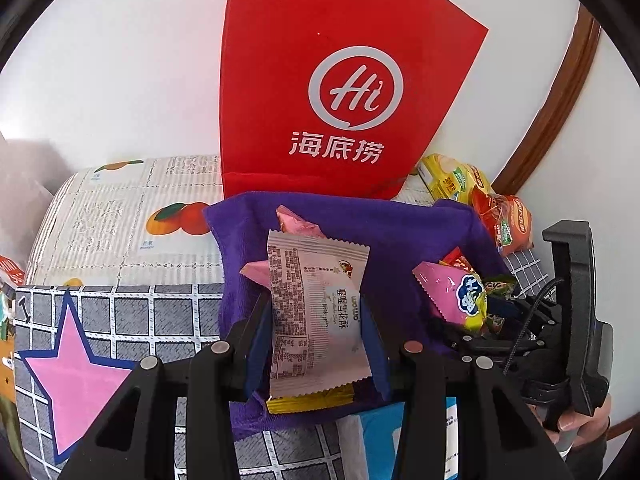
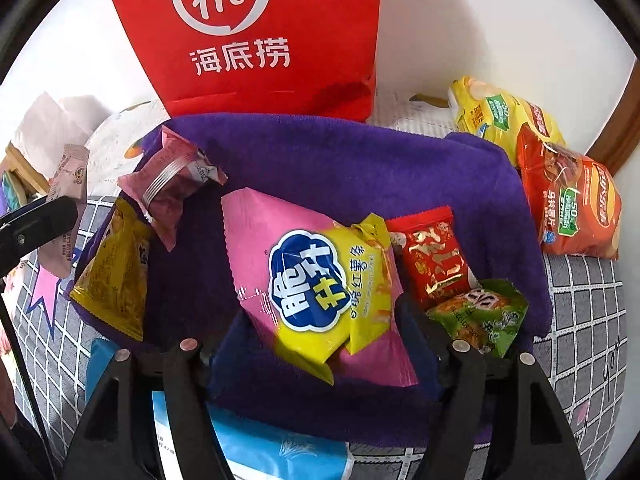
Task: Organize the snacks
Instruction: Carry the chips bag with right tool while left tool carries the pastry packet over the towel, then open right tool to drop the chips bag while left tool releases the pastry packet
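My left gripper [image 1: 318,344] is shut on a pale pink snack packet [image 1: 316,316] and holds it upright over the purple cloth [image 1: 384,228]. Two small pink packets [image 1: 298,222] show behind it. In the right wrist view my right gripper [image 2: 316,344] stands open around a pink and yellow snack bag [image 2: 308,276] that rests on the purple cloth [image 2: 360,168]. Purple cloth shows between the left finger and the bag. Around the bag lie a maroon packet [image 2: 172,184], a yellow-brown packet [image 2: 112,276], a red packet [image 2: 432,256] and a green packet [image 2: 480,316].
A red paper bag [image 2: 260,40] stands behind the cloth against the white wall. A yellow chip bag [image 2: 496,116] and an orange chip bag [image 2: 572,208] lie at the right. A blue pack [image 2: 280,452] sits under the cloth's near edge on the grey checked cover [image 1: 120,320].
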A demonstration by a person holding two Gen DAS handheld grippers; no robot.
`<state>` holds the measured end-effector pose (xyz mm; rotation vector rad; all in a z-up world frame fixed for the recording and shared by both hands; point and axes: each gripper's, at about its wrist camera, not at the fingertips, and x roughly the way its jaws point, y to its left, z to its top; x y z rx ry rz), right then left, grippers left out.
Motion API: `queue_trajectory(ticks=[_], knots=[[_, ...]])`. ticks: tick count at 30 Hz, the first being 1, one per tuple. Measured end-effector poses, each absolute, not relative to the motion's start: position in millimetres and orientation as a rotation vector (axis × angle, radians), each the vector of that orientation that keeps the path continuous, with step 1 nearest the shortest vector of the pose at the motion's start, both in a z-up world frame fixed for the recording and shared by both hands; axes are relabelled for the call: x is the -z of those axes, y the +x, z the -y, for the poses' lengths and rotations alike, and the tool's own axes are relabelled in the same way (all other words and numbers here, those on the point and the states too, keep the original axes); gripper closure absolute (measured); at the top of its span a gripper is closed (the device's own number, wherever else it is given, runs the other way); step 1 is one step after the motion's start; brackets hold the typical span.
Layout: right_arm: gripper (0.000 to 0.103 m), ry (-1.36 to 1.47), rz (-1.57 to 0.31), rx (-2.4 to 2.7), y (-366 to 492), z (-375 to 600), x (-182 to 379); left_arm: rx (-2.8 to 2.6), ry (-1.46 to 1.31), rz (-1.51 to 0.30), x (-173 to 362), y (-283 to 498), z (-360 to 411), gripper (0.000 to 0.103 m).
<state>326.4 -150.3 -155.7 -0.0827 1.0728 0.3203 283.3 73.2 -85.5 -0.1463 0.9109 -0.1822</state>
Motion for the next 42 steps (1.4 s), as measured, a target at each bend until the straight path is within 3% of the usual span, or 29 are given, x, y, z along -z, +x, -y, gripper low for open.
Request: queue_trajectory(ticks=[23,42], knots=[[0.029,0.032,-0.889,-0.325,265.9,201.9,94.4,0.226,-0.107,-0.927,85.5,284.1,-33.4,0.062],[0.03,0.058,-0.881,-0.209,234.1,259.1,111.8,0.21,-0.111,-1.006,120.6,311.7,-13.8,0.061]])
